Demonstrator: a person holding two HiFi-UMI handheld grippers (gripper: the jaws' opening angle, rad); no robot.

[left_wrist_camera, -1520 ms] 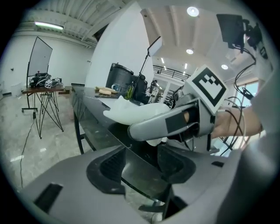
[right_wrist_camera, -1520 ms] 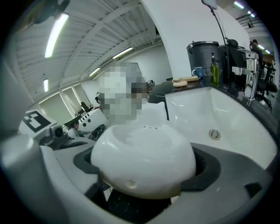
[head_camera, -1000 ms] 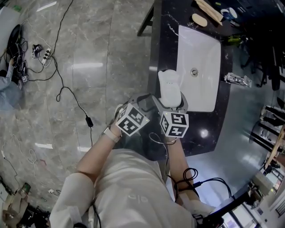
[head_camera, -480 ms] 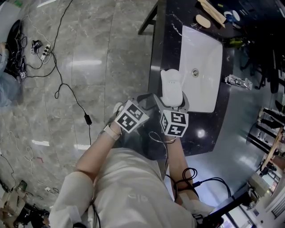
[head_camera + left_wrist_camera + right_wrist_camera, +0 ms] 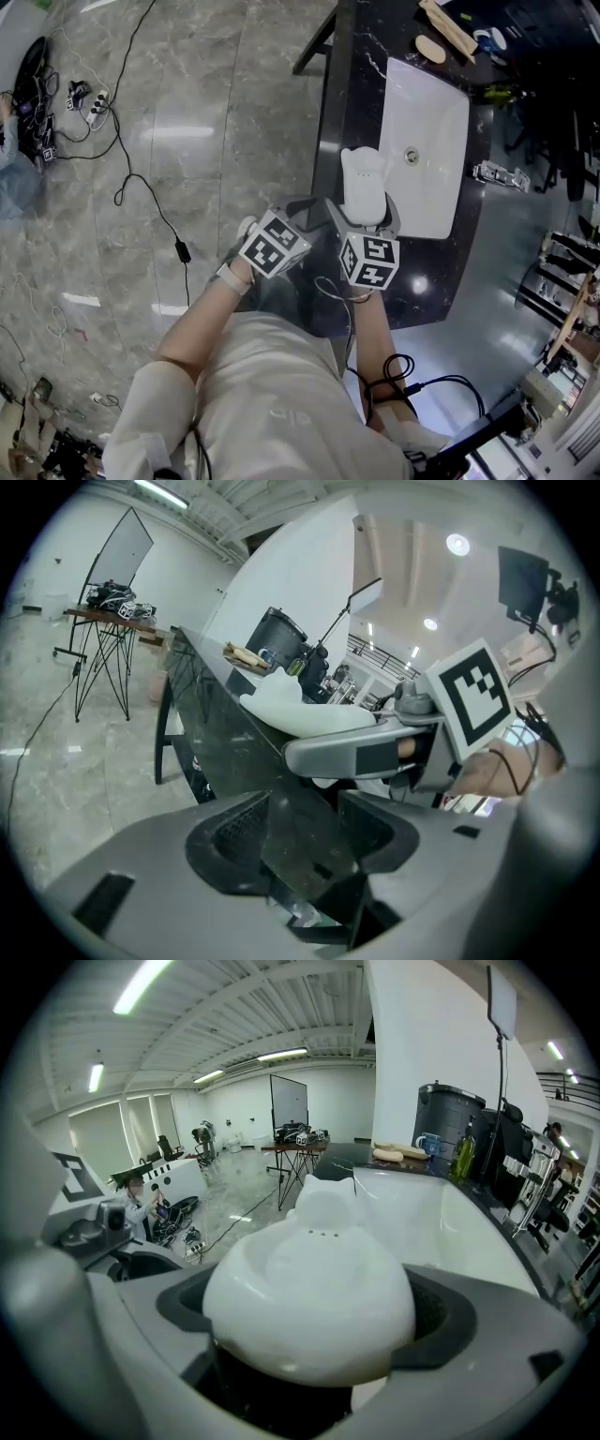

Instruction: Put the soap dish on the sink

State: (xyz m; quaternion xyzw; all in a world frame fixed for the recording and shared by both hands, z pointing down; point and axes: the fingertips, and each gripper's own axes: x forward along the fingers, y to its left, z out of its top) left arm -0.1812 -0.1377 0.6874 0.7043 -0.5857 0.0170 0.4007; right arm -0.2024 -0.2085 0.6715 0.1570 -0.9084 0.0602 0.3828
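— Seen from above, where's the dish [image 5: 363, 181]?
— In the right tongs [image 5: 365, 214]; they're clamped on its near end; the rest of it juts forward over the dark worktop [image 5: 352, 84], just beside the left rim of the sink [image 5: 427, 112]; I can't tell whether it touches the worktop.
— And the left tongs [image 5: 302, 210]?
— Close beside the right ones, at the worktop's near corner; a cable [image 5: 150, 202] trails over the grey floor [image 5: 206, 103] off to the left.

— What does the left gripper view give?
— The left tongs [image 5: 302, 829] are parted, with nothing held; only the worktop [image 5: 211, 714] shows through the gap; past them the right tongs [image 5: 328, 754] lie crosswise, with the dish [image 5: 300, 710] showing above them, white against the dark stone.

— And the right gripper view?
— The dish [image 5: 309, 1283] fills the middle, rounded side up; the right tongs [image 5: 309, 1335] are closed on it from both sides, the dark pads [image 5: 183, 1307] pressed to its flanks; its far end points at the sink [image 5: 441, 1222], which lies just beyond it; a mug [image 5: 433, 1144] and a bottle [image 5: 462, 1157] stand at the worktop's far end; a person [image 5: 141, 1206] sits well off across the floor on the left.
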